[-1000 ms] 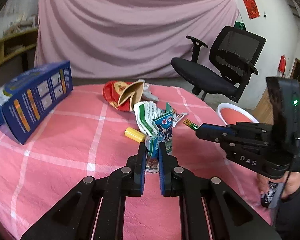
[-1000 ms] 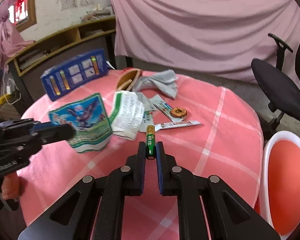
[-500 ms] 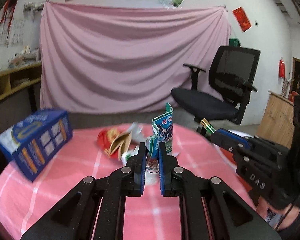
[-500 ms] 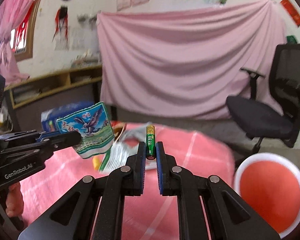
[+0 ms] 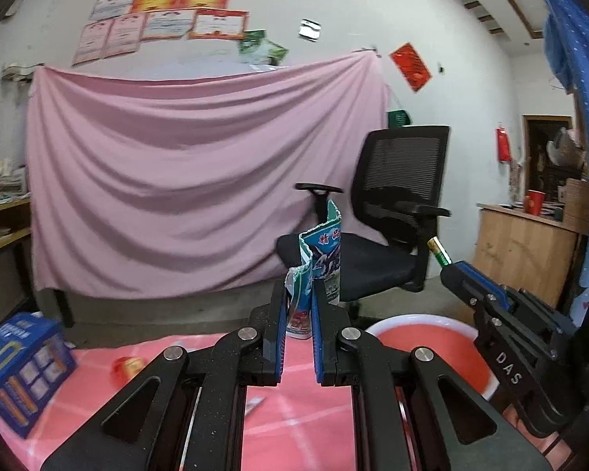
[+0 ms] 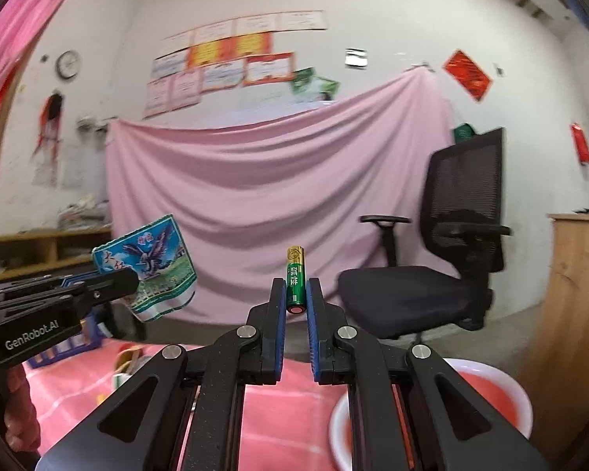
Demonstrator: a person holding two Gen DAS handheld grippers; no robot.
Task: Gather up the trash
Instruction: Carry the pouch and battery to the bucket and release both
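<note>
A: The crumpled blue-and-green printed snack wrapper stands pinched in the left gripper, lifted above the pink checked tablecloth.

B: And the green-and-gold cylindrical battery sits upright, clamped by the right gripper, up in the air.

A: A white-rimmed red plastic basin lies low right, seemingly beside the table.

B: A blue cardboard box rests far left.

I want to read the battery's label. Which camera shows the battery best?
The right wrist view: the battery stands centred and close in the right gripper. The left wrist view shows only its small tip at the right.
</note>
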